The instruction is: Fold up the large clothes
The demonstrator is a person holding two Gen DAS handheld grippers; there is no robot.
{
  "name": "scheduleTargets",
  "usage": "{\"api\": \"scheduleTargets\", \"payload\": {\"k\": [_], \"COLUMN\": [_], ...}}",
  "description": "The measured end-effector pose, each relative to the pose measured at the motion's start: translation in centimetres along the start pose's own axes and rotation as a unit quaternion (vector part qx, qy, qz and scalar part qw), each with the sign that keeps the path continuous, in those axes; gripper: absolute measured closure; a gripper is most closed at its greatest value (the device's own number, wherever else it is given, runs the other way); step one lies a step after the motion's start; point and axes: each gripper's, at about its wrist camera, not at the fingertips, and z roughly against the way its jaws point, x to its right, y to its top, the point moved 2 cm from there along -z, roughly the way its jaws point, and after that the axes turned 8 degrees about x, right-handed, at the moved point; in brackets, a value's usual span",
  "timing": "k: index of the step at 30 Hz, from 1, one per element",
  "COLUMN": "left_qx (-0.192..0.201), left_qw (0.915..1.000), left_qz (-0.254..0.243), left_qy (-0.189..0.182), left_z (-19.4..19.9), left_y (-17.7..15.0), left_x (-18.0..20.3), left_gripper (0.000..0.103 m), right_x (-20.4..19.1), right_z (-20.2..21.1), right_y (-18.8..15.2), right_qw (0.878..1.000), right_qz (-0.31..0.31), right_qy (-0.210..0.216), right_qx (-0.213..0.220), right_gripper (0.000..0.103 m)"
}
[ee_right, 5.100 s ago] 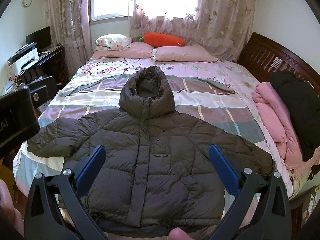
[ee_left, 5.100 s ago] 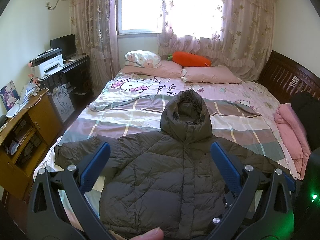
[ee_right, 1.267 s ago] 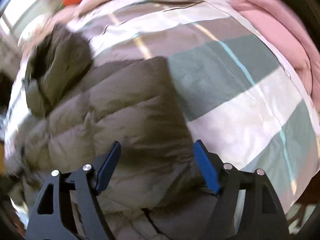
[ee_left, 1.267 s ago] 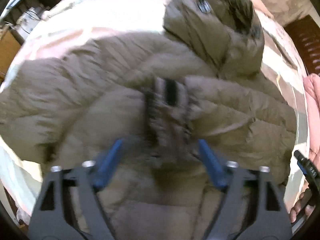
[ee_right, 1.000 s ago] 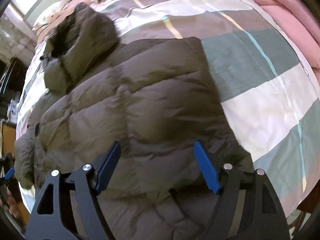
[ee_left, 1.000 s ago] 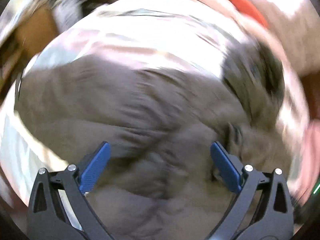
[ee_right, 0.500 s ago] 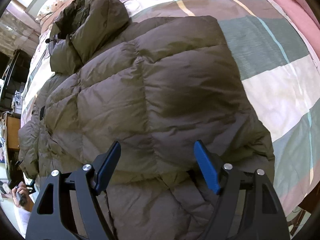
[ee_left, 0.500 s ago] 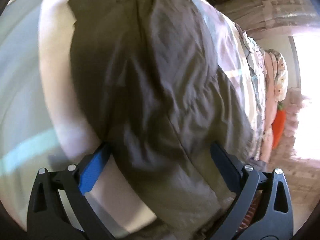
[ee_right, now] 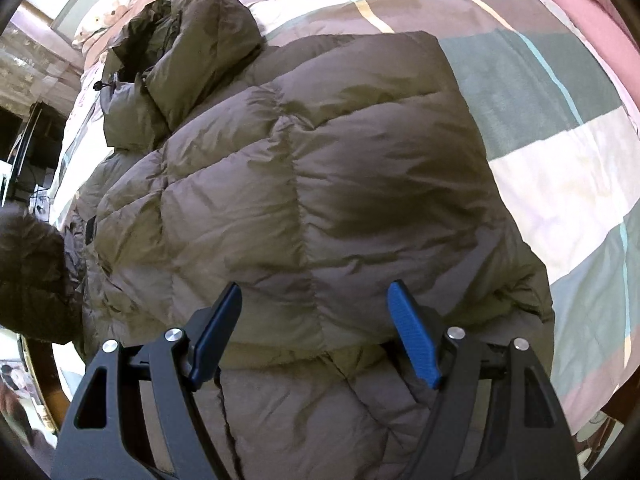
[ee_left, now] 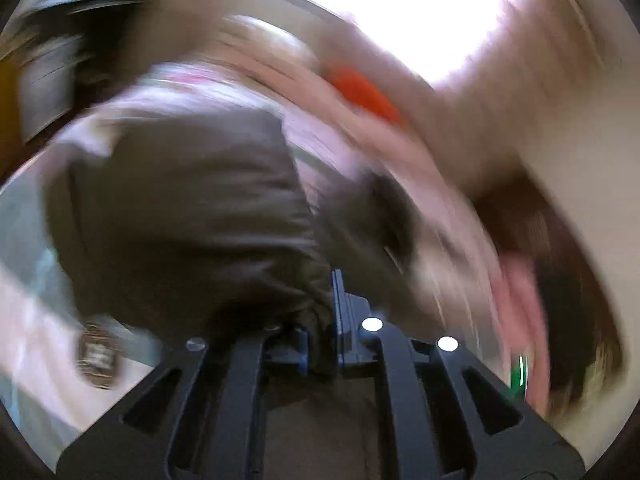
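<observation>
An olive-brown puffer jacket (ee_right: pixel 320 184) with a hood (ee_right: pixel 188 36) lies on the bed, its right sleeve folded over the body. My right gripper (ee_right: pixel 316 328) is open just above the folded sleeve, holding nothing. In the blurred left wrist view my left gripper (ee_left: pixel 320 332) is shut on the jacket's left sleeve (ee_left: pixel 180 208), which bulges up in front of the camera. That lifted sleeve also shows at the left edge of the right wrist view (ee_right: pixel 32 276).
The striped bedspread (ee_right: pixel 560 152) lies bare right of the jacket. A pink folded quilt (ee_right: pixel 588 8) sits at the bed's far right. Pillows (ee_right: pixel 100 20) and an orange plush (ee_left: pixel 360 88) are at the head. A desk (ee_right: pixel 20 148) stands on the left.
My left gripper has closed on the left sleeve and is swinging it up fast, blurring the view. My right gripper has held open over the folded right sleeve.
</observation>
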Motion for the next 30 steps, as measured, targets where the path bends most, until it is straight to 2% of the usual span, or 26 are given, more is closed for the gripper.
{"api": "scheduleTargets", "payload": {"k": [1, 2, 3, 4, 5, 6, 8, 11, 12, 14, 16, 18, 20, 22, 23, 24, 26, 28, 30], "left_qx": [-0.062, -0.103, -0.143, -0.164, -0.165, -0.156, -0.128, -0.112, -0.111, -0.120, -0.140, -0.174, -0.195, -0.219, -0.227, -0.235, -0.239, -0.236, -0.232], "left_qw": [0.9968, 0.9917, 0.9840, 0.9767, 0.9711, 0.9682, 0.9706, 0.9826, 0.9861, 0.9884, 0.9856, 0.9777, 0.9714, 0.9630, 0.9601, 0.9572, 0.9539, 0.9533, 0.9528], "left_qz": [-0.039, -0.064, -0.097, -0.133, -0.171, -0.195, -0.204, -0.148, -0.123, -0.083, -0.059, -0.036, -0.023, -0.005, 0.001, 0.006, 0.011, 0.014, 0.020], "left_qy": [-0.033, -0.041, -0.043, -0.037, -0.027, -0.017, -0.003, 0.000, 0.013, 0.041, 0.074, 0.111, 0.134, 0.157, 0.163, 0.169, 0.181, 0.188, 0.195], "left_z": [-2.4, -3.8, -4.9, -5.7, -6.2, -6.2, -5.3, -4.7, -4.8, -5.2, -4.9, -5.7, -6.9, -7.9, -8.0, -8.3, -8.6, -8.5, -8.5], "left_y": [-2.4, -4.0, -6.0, -7.3, -8.1, -8.3, -7.6, -6.0, -5.8, -6.1, -7.6, -9.0, -9.6, -10.5, -10.7, -11.1, -11.4, -11.3, -11.1], "left_x": [3.8, 5.7, 7.6, 9.2, 10.3, 10.9, 10.8, 8.2, 7.0, 4.1, 1.6, -1.1, -3.1, -5.4, -6.1, -6.8, -8.1, -8.6, -9.0], "left_gripper": [0.085, 0.067, 0.055, 0.053, 0.047, 0.032, 0.016, 0.015, 0.014, 0.014, 0.014, 0.014, 0.014, 0.014, 0.014, 0.014, 0.014, 0.013, 0.011], "right_x": [0.0, 0.0, 0.2, 0.5, 0.9, 1.3, 2.4, 3.6, 3.8, 3.6, 2.1, 0.3, -2.0, -3.6, -4.4, -5.0, -6.9, -8.4, -10.4], "right_z": [0.0, 0.0, 0.0, 0.1, 0.2, 0.4, 1.1, 2.2, 2.4, 2.4, 1.6, 0.7, -0.9, -2.4, -2.8, -3.0, -2.4, -0.9, 1.7], "right_y": [0.0, 0.0, 0.1, 0.2, 0.3, 0.4, 0.6, 1.0, 1.0, 1.1, 0.8, 0.2, -0.7, -1.6, -2.0, -2.1, -1.7, -0.9, 0.3], "right_qw": [1.000, 1.000, 1.000, 1.000, 1.000, 1.000, 0.999, 0.993, 0.991, 0.988, 0.989, 0.991, 0.993, 0.991, 0.990, 0.991, 0.992, 0.989, 0.979], "right_qz": [0.001, 0.002, 0.000, -0.004, -0.012, -0.019, -0.047, -0.096, -0.110, -0.123, -0.103, -0.072, -0.022, 0.003, 0.012, 0.019, 0.054, 0.078, 0.112], "right_qy": [0.000, -0.001, -0.002, -0.005, -0.004, -0.002, 0.006, 0.042, 0.056, 0.078, 0.100, 0.114, 0.116, 0.124, 0.131, 0.124, 0.117, 0.124, 0.130], "right_qx": [0.001, 0.001, 0.003, 0.005, 0.007, 0.010, 0.024, 0.049, 0.054, 0.054, 0.034, 0.008, -0.026, -0.049, -0.051, -0.045, -0.015, 0.031, 0.108], "right_gripper": [0.027, 0.027, 0.027, 0.027, 0.027, 0.027, 0.027, 0.025, 0.019, 0.016, 0.015, 0.014, 0.012, 0.013, 0.030, 0.057, 0.079, 0.083, 0.084]}}
